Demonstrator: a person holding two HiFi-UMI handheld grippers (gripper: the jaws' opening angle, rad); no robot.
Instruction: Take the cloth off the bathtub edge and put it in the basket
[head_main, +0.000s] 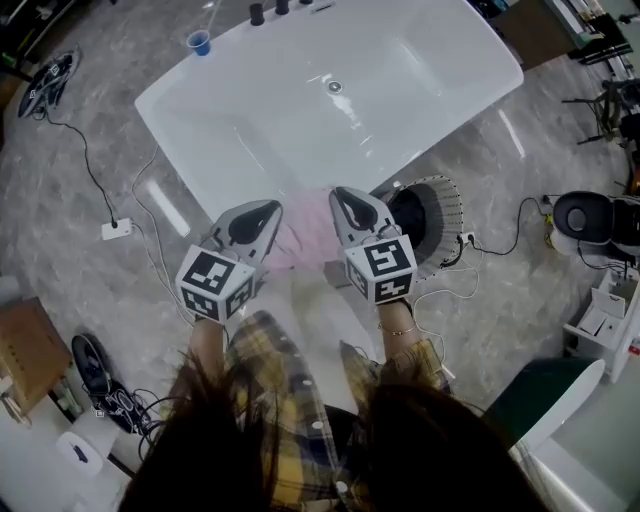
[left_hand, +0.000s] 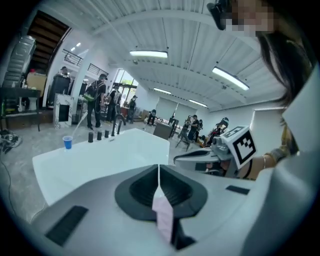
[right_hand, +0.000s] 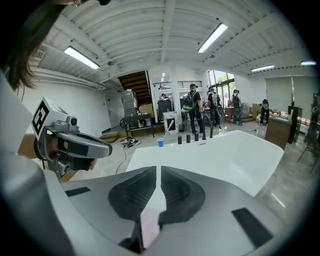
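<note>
A pale pink cloth hangs stretched between my two grippers, just in front of the white bathtub's near edge. My left gripper is shut on the cloth's left part; a pink strip shows between its jaws in the left gripper view. My right gripper is shut on the cloth's right part, with pink fabric pinched low between its jaws. A dark round basket with a light wire rim stands on the floor right of the right gripper, partly hidden by it.
A blue cup and dark taps sit on the tub's far rim. Cables and a white power strip lie on the grey floor at left. A black stool stands at right. People stand far off in the room.
</note>
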